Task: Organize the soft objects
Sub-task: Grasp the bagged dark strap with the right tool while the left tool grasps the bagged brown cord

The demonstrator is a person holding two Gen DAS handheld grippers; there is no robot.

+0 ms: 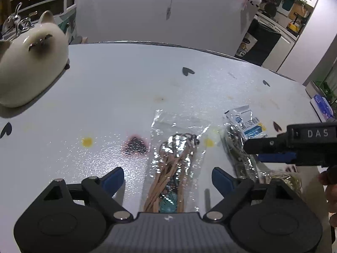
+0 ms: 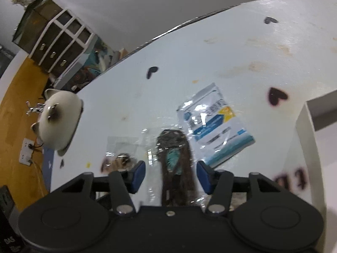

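A clear plastic bag of tan cords with a teal tag [image 1: 171, 168] lies on the white table between the open fingers of my left gripper [image 1: 167, 178]. A second clear bag with dark brown cords and a teal tag [image 2: 175, 164] lies between the open fingers of my right gripper [image 2: 170, 176]; it also shows in the left wrist view [image 1: 238, 149]. A blue and white packet [image 2: 212, 124] lies flat just beyond it, also seen in the left wrist view [image 1: 248, 122]. The right gripper [image 1: 271, 149] enters the left view from the right.
A white ceramic cat-shaped container [image 1: 27, 63] sits at the table's left edge, also in the right wrist view [image 2: 58, 120]. A white box wall [image 2: 309, 139] stands at the right. The table [image 1: 126, 84] has heart prints and stains. A cabinet stands beyond.
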